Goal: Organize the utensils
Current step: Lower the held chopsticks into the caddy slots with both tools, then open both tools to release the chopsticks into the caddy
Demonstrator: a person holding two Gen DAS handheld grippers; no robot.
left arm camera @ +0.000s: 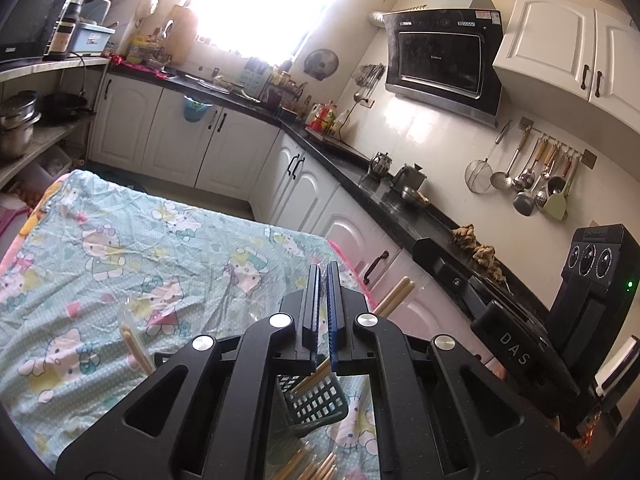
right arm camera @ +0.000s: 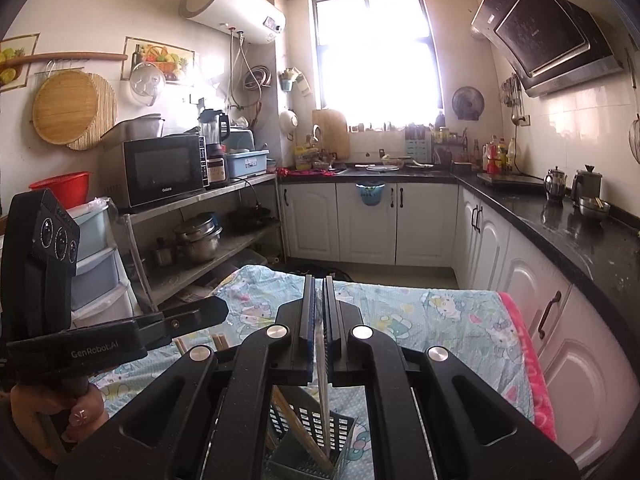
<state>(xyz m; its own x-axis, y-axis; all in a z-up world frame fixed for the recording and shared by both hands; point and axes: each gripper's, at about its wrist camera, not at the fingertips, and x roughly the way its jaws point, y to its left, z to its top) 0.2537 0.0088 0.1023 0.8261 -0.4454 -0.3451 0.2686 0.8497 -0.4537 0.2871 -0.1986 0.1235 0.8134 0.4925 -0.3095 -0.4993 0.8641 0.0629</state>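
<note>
A dark green mesh utensil basket [left arm camera: 320, 404] [right arm camera: 308, 444] stands on the cartoon-print cloth, right under both grippers. My left gripper [left arm camera: 322, 270] [right arm camera: 220, 310] is shut, with nothing showing between its pads. A pair of wooden chopsticks [left arm camera: 394, 294] leans in the basket and crosses slantwise beneath its fingers. My right gripper [right arm camera: 319, 280] [left arm camera: 440, 258] is shut on a thin pale stick [right arm camera: 323, 380]. The stick hangs straight down between the pads, and its lower end is inside the basket beside wooden chopsticks [right arm camera: 292, 416].
A clear packet of wooden chopsticks [left arm camera: 134, 340] lies on the cloth [left arm camera: 120, 240] to the left, and more chopsticks [left arm camera: 316, 466] lie at the near edge. A black counter [right arm camera: 560, 220] with white cabinets runs along the right. A hand [right arm camera: 80, 412] grips the left tool.
</note>
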